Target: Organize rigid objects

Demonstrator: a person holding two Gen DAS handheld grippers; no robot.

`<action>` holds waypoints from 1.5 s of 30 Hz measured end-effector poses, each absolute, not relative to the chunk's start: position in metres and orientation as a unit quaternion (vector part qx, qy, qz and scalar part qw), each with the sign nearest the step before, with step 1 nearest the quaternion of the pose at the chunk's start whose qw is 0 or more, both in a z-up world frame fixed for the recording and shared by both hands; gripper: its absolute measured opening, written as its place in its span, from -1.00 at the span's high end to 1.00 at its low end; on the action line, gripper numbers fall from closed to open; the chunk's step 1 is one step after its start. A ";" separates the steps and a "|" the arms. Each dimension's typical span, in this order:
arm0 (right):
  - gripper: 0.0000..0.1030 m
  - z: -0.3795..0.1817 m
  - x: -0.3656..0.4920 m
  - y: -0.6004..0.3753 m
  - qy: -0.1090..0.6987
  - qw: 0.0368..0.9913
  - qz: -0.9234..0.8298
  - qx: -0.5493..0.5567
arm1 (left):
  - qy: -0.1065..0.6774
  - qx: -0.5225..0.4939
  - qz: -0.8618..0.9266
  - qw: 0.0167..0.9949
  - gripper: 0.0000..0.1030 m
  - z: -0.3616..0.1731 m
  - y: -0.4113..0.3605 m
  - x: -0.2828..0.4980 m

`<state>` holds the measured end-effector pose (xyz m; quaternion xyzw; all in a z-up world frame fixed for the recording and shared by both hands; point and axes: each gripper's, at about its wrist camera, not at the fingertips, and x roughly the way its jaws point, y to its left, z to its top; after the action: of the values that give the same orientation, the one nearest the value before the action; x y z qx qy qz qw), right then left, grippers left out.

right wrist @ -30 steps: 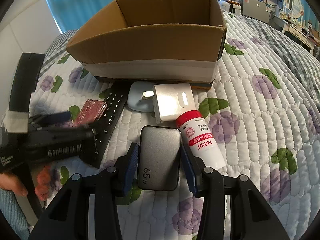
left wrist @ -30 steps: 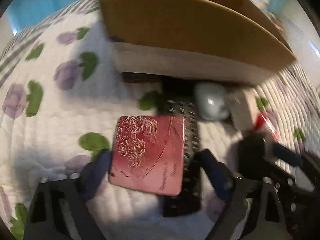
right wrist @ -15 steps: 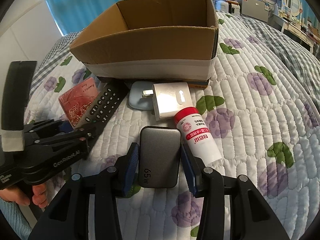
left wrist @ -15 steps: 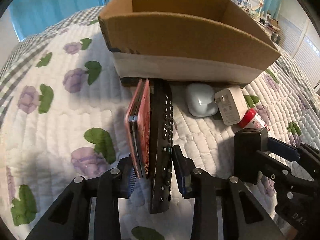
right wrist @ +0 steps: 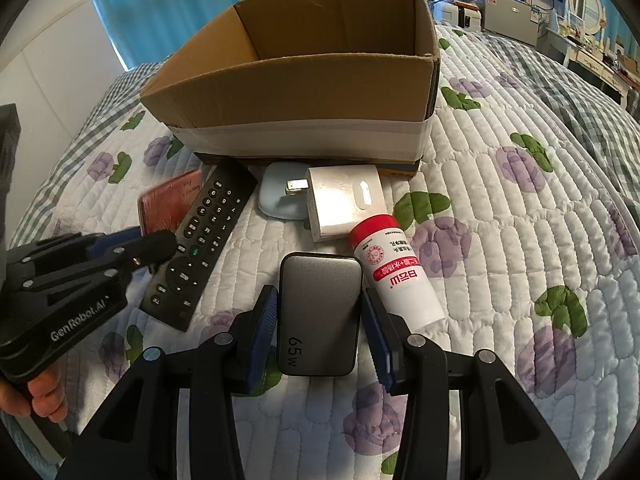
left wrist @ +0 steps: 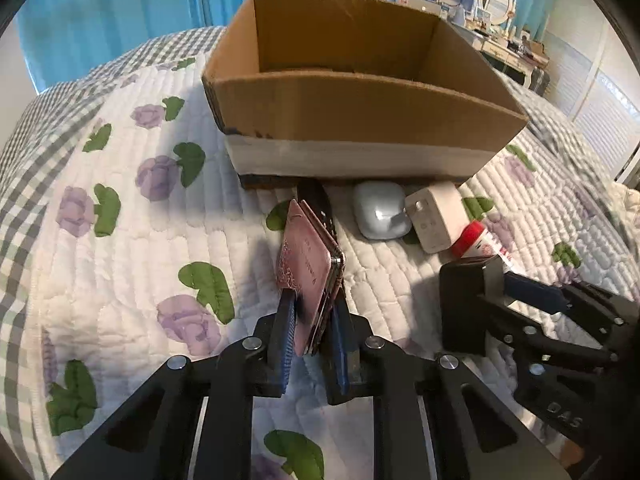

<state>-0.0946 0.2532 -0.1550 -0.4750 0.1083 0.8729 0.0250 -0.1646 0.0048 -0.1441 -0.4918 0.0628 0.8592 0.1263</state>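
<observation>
Bed with a quilted floral bedspread (right wrist: 500,240)
Upper centre: cardboard box (right wrist: 304,120); before it remote control (right wrist: 200,244), blue case (right wrist: 276,200), white charger (right wrist: 344,204), red-capped bottle (right wrist: 396,272), grey power bank (right wrist: 318,312).

Both views ride on the hand-held claws and look forward and steeply down along their own fingers at a quilted bed (left wrist: 120,240), close to its surface. The left wrist view faces the cardboard box (left wrist: 360,120) head-on from slightly left of it, its own left claw (left wrist: 310,332) filling the lower edge. The right wrist view faces the same cardboard box (right wrist: 300,92) from slightly right of it, over the right claw (right wrist: 318,328). Both share the box, the strip of bed in front of it and the small things lying there. Each view also catches the other claw, low at the side nearer it.
</observation>
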 end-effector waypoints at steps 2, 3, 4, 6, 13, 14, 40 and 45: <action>0.17 -0.155 -0.094 0.253 0.109 0.025 0.873 -0.475 | 0.060 -0.490 0.860 0.124 0.57 -0.145 0.009 -0.162; 0.17 -0.155 -0.094 0.253 0.110 0.024 0.873 -0.475 | 0.058 -0.491 0.860 0.123 0.55 -0.147 0.010 -0.164; 0.17 -0.155 -0.095 0.253 0.110 0.024 0.873 -0.475 | 0.058 -0.492 0.860 0.120 0.52 -0.146 0.011 -0.161; 0.17 -0.155 -0.094 0.253 0.110 0.024 0.873 -0.475 | 0.058 -0.491 0.863 0.108 0.51 -0.146 0.015 -0.160; 0.18 -0.157 -0.095 0.251 0.108 0.022 0.874 -0.474 | 0.065 -0.454 0.884 0.092 0.79 -0.127 0.009 -0.156; 0.18 -0.157 -0.095 0.250 0.106 0.023 0.874 -0.474 | 0.065 -0.452 0.885 0.092 0.80 -0.126 0.008 -0.155; 0.19 0.031 -0.140 0.275 0.006 0.047 0.945 -0.323 | 0.071 -0.327 0.932 0.140 0.81 0.013 0.054 -0.207; 0.19 0.021 -0.179 0.286 0.006 0.041 0.943 -0.330 | 0.073 -0.363 0.920 0.127 0.81 -0.027 0.062 -0.261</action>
<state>-0.1794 0.2863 0.0209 -0.3298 0.0058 0.9431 0.0411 -0.2614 0.0621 -0.0272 -0.3626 0.0727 0.9204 0.1272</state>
